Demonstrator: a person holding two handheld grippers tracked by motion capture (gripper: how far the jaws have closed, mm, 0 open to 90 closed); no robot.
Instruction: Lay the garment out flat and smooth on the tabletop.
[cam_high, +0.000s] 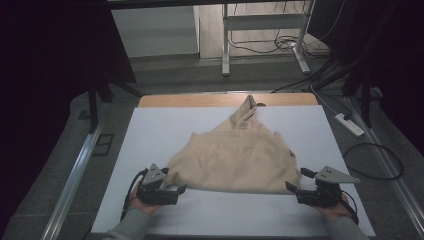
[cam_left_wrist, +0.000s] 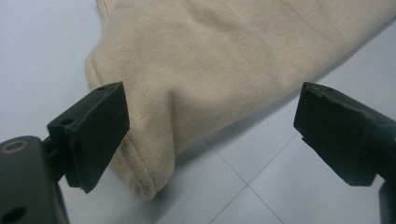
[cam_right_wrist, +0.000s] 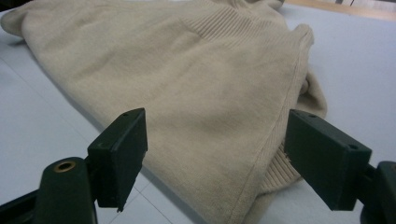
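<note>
Low in the high view, the left gripper (cam_high: 172, 189) and the right gripper (cam_high: 295, 191) sit at the two near corners of the tan sweater (cam_high: 235, 157). Both have their jaws wide apart and pinch nothing yet. The sweater lies in the middle of the white table (cam_high: 150, 130), bunched toward a point at the top. It looks like the work has barely begun: grabbing the corners and laying it out comes next.
</note>
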